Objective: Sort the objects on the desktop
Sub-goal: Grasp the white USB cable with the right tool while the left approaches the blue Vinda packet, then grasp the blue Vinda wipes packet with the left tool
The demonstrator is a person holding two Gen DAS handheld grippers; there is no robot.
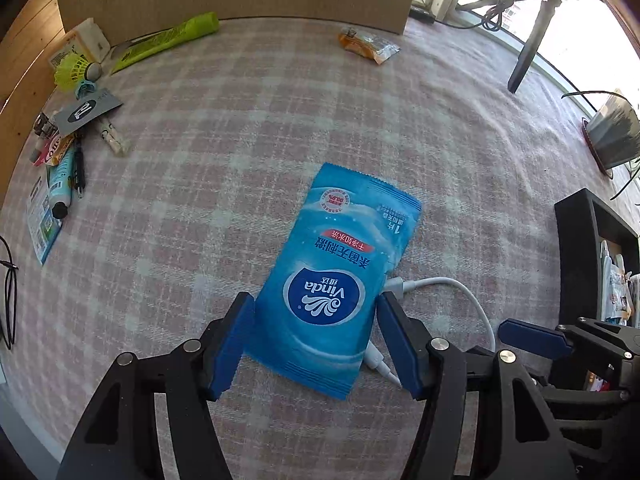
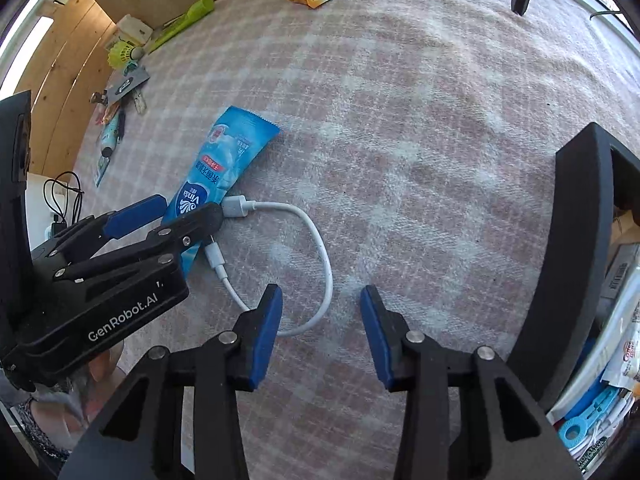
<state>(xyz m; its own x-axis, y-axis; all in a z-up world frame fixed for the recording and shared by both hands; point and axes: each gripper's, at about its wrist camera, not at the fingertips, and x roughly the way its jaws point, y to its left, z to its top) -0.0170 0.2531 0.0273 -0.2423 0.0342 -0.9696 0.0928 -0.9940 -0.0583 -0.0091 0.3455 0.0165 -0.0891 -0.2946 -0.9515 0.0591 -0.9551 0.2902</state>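
Left gripper (image 1: 316,340) has its blue pads spread on either side of the Vinda wet-wipe packet (image 1: 334,276), not pinching yet, so this looks like the pickup step. Packet lies flat on the plaid tablecloth (image 1: 248,128), partly over a white USB cable (image 2: 316,248). Right gripper (image 2: 320,332) hovers empty with its pads apart beside the black organizer box (image 2: 576,240). Next it probably needs a squeeze that misses the cable.

A flat blue plastic wipe packet (image 1: 336,276) read "Vinda" and "99.9%"; the black left gripper (image 2: 176,208) body bore "GenRobot.AI".
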